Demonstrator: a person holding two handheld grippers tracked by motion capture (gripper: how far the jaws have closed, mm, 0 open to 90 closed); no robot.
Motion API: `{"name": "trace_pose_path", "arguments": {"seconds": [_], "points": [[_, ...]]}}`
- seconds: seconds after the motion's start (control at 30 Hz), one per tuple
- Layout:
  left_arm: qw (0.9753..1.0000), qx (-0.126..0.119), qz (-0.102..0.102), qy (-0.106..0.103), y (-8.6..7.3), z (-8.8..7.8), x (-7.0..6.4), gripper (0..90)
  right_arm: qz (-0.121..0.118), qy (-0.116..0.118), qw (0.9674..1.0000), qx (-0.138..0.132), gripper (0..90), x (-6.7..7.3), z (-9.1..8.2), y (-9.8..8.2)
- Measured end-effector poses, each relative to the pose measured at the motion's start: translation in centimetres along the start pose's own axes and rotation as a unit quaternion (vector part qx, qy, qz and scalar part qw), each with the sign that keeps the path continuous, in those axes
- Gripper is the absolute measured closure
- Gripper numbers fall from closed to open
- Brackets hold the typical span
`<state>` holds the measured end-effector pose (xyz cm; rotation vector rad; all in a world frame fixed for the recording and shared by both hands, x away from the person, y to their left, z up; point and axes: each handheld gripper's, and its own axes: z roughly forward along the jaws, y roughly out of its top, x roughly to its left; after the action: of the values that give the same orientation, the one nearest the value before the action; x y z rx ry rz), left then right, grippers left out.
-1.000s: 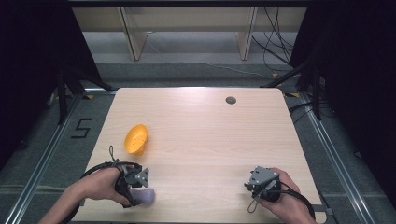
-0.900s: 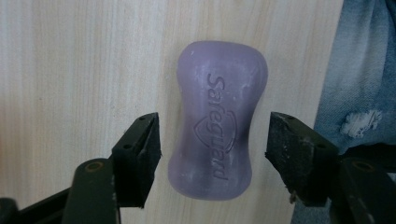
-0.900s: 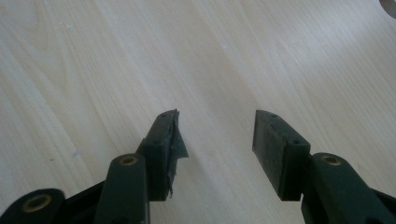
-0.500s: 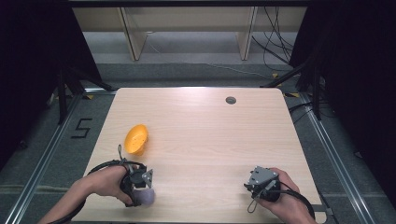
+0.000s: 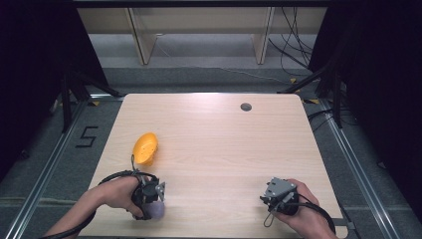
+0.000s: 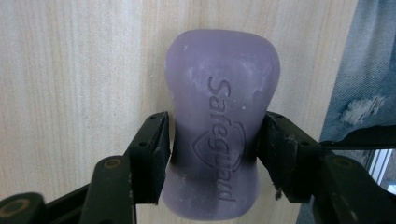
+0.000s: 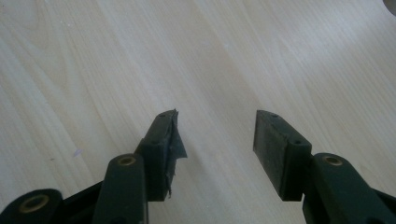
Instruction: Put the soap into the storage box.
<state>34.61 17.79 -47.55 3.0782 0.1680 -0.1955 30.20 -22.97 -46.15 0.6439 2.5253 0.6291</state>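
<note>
A purple soap bar (image 6: 219, 135) stamped "Safeguard" lies flat on the wooden table (image 5: 219, 149) near its front left corner (image 5: 155, 211). My left gripper (image 6: 215, 135) points down over the bar. Its jaws have just been closing, and both pads now press on the bar's narrow waist. From above, the left gripper (image 5: 151, 201) sits in a hand right over the soap. My right gripper (image 7: 215, 135) is open above bare wood with nothing between its fingers. It rests near the front right edge (image 5: 272, 195).
An orange dish (image 5: 145, 148) lies on the table's left side, beyond the left hand. A dark round grommet (image 5: 246, 106) is set in the far part of the tabletop. Blue denim (image 6: 364, 84) shows past the table edge beside the soap.
The left hand has shifted a little to the right, over the soap, and its jaws have come in against the bar. The right hand has stayed still.
</note>
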Motion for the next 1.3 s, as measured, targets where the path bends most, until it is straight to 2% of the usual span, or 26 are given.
{"name": "trace_pose_path", "arguments": {"seconds": [0.07,0.17,0.2,0.3,0.4,0.43,0.5,0.6,0.7,0.8,0.9,0.93,0.97,1.0,1.03,1.07,1.1,1.13,1.17,1.2,1.23,1.27,1.3], "points": [[1.0,0.002,0.0,0.003,0.1,0.1,0.0,45.6,-0.005,-0.001,1.0,-0.002,50.6,-0.1,0.0,0.0],[1.0,0.003,0.003,0.004,0.1,0.1,0.0,46.4,-0.001,0.001,1.0,0.0,50.5,0.0,0.0,0.0],[0.9999,0.006,0.01,0.006,0.2,0.0,0.0,47.0,0.006,0.001,1.0,0.003,50.5,0.1,0.0,0.0],[0.9998,0.003,0.02,0.003,0.1,0.0,-0.2,48.6,0.005,0.0,1.0,0.003,50.3,0.1,0.0,0.0],[0.9999,0.001,0.01,0.006,0.1,0.0,-0.2,49.0,0.004,0.0,1.0,0.002,50.2,0.1,0.0,0.0],[0.9999,-0.002,0.013,0.01,0.0,0.0,-0.2,49.1,0.004,0.0,1.0,0.002,50.2,0.1,0.0,0.0],[0.9999,-0.003,0.009,0.008,0.0,0.0,-0.3,49.2,0.006,-0.001,1.0,0.002,50.1,0.1,0.0,0.0],[0.9998,-0.016,-0.009,0.011,-0.3,0.0,-0.3,49.2,0.005,0.0,1.0,0.002,50.0,0.1,0.0,0.0],[0.9996,-0.019,-0.016,0.013,-0.4,-0.1,-0.4,49.3,0.006,0.0,1.0,0.002,49.9,0.1,0.0,0.0],[0.9994,-0.024,-0.026,0.004,-0.5,-0.2,-0.6,49.4,0.006,-0.001,1.0,0.003,49.7,0.1,0.0,0.0],[0.9989,-0.033,-0.031,0.007,-0.6,-0.6,-0.6,49.4,0.006,0.0,1.0,0.002,49.6,0.1,0.0,0.0],[0.9985,-0.041,-0.031,0.019,-0.7,-0.9,-0.4,49.4,0.006,-0.001,1.0,0.001,49.2,0.1,0.0,0.0],[0.9985,-0.041,-0.031,0.019,-0.7,-0.9,-0.4,49.4,0.006,-0.001,1.0,0.001,49.2,0.1,0.0,0.0],[0.9973,-0.051,-0.047,0.021,-1.0,-1.2,-0.3,49.4,0.005,-0.001,1.0,0.001,49.1,0.1,0.0,0.0],[0.9973,-0.051,-0.047,0.021,-1.0,-1.2,-0.3,49.4,0.005,-0.001,1.0,0.001,49.1,0.1,0.0,0.0],[0.9946,-0.071,-0.072,0.022,-1.3,-1.3,-0.2,49.4,0.012,0.0,0.9999,0.003,49.1,0.2,-0.1,0.0],[0.9946,-0.071,-0.072,0.022,-1.3,-1.3,-0.2,49.4,0.012,0.001,0.9999,0.003,49.1,0.2,-0.1,0.0],[0.9926,-0.081,-0.087,0.027,-1.5,-1.5,-0.2,49.4,0.012,0.001,0.9999,0.003,49.1,0.2,-0.1,0.0],[0.9877,-0.099,-0.117,0.03,-1.7,-1.7,-0.2,49.4,0.013,0.001,0.9999,0.002,49.1,0.2,-0.1,0.0],[0.9743,-0.138,-0.176,0.028,-2.1,-2.1,-0.2,49.4,0.012,0.0,0.9999,0.002,48.9,0.2,-0.1,0.0],[0.9642,-0.154,-0.215,0.019,-2.3,-2.5,-0.2,49.4,0.012,0.0,0.9999,0.002,48.8,0.2,-0.1,0.0],[0.9521,-0.179,-0.247,0.021,-2.6,-2.7,-0.2,49.4,0.005,-0.002,1.0,0.0,48.7,0.1,0.0,0.0],[0.9277,-0.211,-0.307,0.016,-2.7,-2.7,-0.4,49.4,0.005,-0.001,1.0,0.0,48.7,0.1,0.0,0.0]]}}
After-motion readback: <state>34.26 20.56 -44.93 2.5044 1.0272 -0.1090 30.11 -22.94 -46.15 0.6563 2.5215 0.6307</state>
